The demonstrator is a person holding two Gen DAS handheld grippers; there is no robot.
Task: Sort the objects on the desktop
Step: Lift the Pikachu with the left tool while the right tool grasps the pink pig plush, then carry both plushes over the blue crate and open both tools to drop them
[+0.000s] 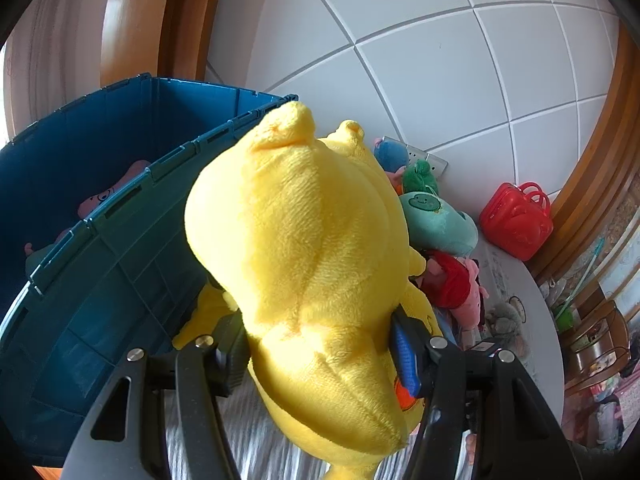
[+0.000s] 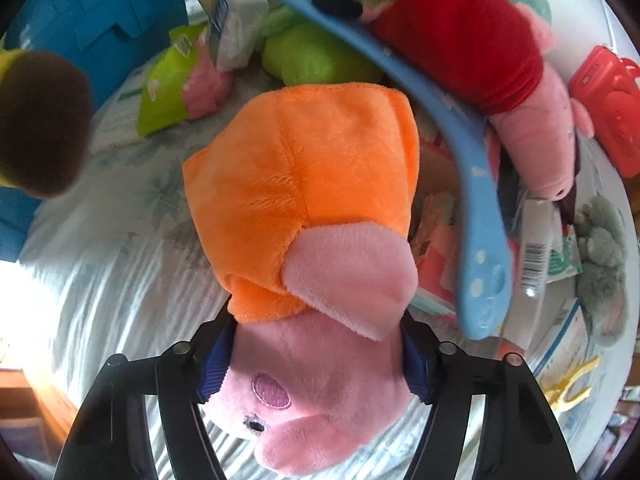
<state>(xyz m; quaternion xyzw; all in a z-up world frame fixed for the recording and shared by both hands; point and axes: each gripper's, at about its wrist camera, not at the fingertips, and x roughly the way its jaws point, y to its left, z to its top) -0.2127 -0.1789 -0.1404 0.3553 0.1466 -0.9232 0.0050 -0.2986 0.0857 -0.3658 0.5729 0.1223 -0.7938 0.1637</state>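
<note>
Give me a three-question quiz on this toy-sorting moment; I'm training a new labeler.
1. True or false: the left tool is shut on the yellow plush.
2. What does the right tool grip? A) red case B) pink pig plush in an orange dress C) blue hanger
3. Fill in: beside the yellow plush stands a blue ____ with a toy already inside.

Key: 1 true. 2 B, the pink pig plush; the blue hanger lies on the pile and the red case sits by the wall. 3 bin.
</note>
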